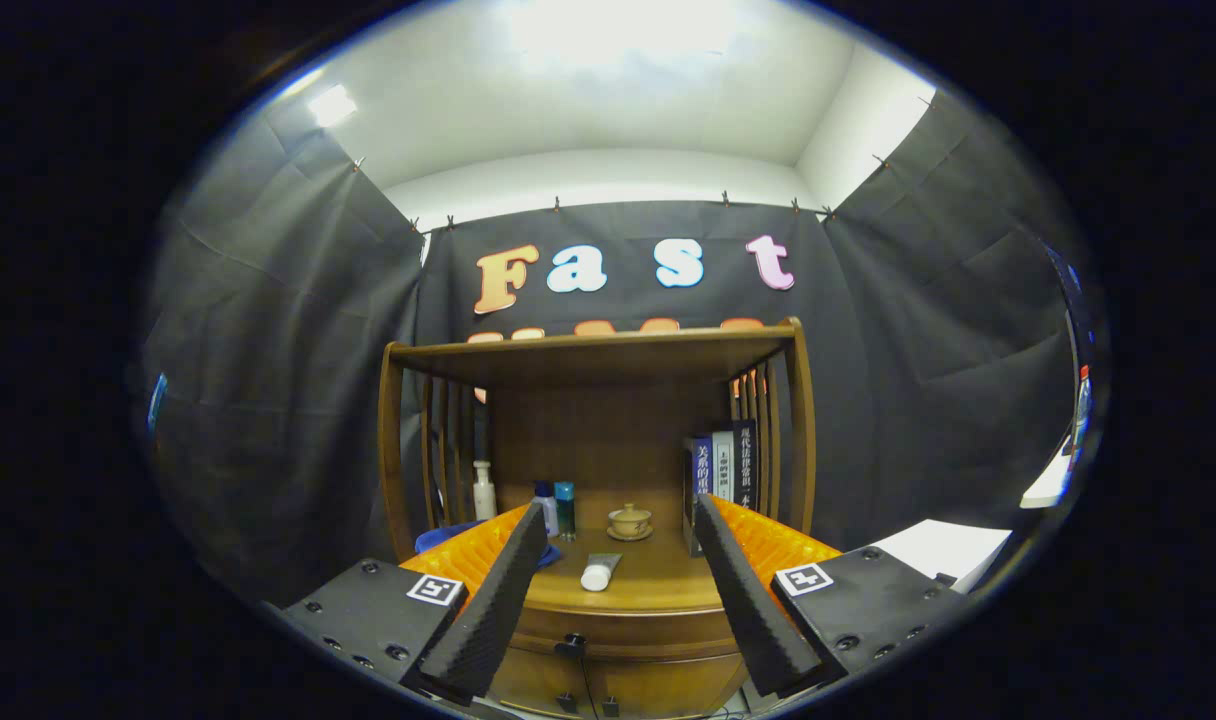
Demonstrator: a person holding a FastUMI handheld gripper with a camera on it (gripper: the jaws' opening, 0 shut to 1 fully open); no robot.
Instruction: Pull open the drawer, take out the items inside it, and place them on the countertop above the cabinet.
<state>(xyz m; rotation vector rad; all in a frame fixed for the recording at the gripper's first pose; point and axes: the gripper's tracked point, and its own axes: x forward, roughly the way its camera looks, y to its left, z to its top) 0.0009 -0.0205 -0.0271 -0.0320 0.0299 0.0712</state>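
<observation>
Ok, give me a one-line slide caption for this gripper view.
Gripper jaws open before the wooden cabinet, white tube lying on the countertop, drawer closed.

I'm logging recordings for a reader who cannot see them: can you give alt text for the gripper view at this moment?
The gripper hangs open before a wooden cabinet, its fingers spread and holding nothing, with the drawer below the countertop shut. On the countertop lie a white tube, a small lidded cup, several bottles and upright books.
</observation>
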